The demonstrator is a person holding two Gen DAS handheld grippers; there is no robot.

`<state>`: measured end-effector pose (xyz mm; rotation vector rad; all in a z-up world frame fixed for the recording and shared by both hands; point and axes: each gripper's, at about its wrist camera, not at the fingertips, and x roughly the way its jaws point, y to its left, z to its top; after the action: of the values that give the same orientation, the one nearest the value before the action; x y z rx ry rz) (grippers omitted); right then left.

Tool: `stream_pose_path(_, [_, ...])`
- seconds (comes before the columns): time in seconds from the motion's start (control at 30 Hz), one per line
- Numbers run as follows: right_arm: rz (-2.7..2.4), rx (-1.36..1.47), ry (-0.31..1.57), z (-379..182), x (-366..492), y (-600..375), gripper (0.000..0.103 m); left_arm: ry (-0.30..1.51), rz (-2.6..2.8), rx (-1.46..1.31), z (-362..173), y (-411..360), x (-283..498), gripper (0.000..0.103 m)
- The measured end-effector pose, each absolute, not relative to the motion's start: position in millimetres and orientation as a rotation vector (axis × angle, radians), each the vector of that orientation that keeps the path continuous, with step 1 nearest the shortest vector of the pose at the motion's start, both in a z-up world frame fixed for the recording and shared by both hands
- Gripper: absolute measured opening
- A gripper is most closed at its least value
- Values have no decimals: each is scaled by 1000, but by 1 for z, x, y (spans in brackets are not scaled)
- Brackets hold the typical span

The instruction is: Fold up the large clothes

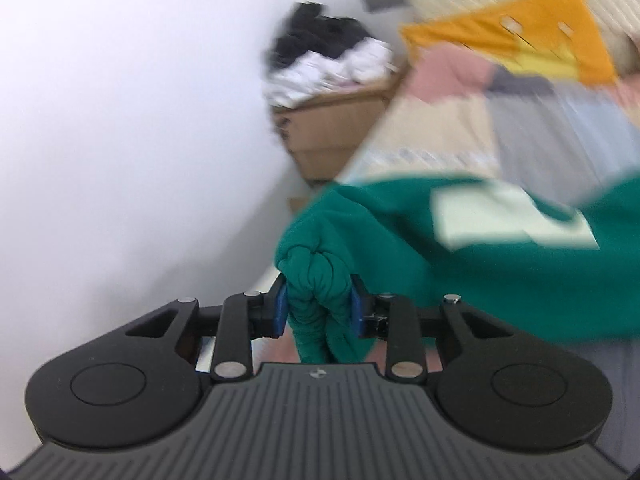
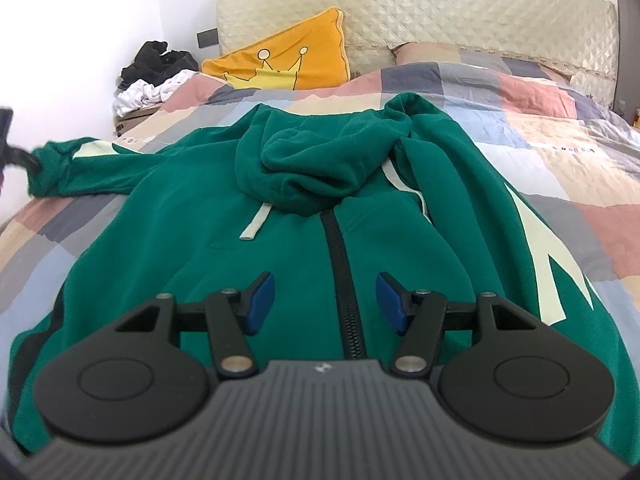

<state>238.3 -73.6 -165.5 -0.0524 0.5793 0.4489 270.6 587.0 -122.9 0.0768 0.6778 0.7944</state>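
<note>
A green zip hoodie with pale stripes lies front up on the patchwork bed cover, hood toward the headboard. My right gripper is open and empty, hovering over the zipper near the hem. My left gripper is shut on the bunched cuff of the hoodie's left sleeve and holds it off the bed at the left edge; the left wrist view is motion-blurred. In the right wrist view that sleeve stretches out to the left, where the left gripper shows at the frame edge.
An orange crown pillow leans on the quilted headboard. A cardboard box piled with black and white clothes stands beside the bed by the white wall.
</note>
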Motion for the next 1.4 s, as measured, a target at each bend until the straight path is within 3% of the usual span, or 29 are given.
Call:
stream_pose_path(0.2, [427,-34,583,-165,247,-77,59,509,925,-363,-89,681,268,32])
stream_pose_path(0.47, [435,-43,604,-170,257,-68,59,656,1044,-342,-144,705,308,34])
stream_pose_path(0.57, [438,-28,607,-169,260,-68,59,655,1052,-370,-152,699,309,52])
stream_pose_path(0.7, [447,-3,608,-168,261,-69,59,619,1061,-440,-149,677,295,67])
stream_pose_path(0.93, [474,15,567,-156,248,-78,59,594,980,-420,-103,623,282,78])
stream_pose_path(1.17, [500,26,511,-144,229,-95,59,568,863,-410,-47,537,248,80])
stream_pose_path(1.4, [530,79,466,-132,210,-119,59,660,658,-501,-63,417,208,80])
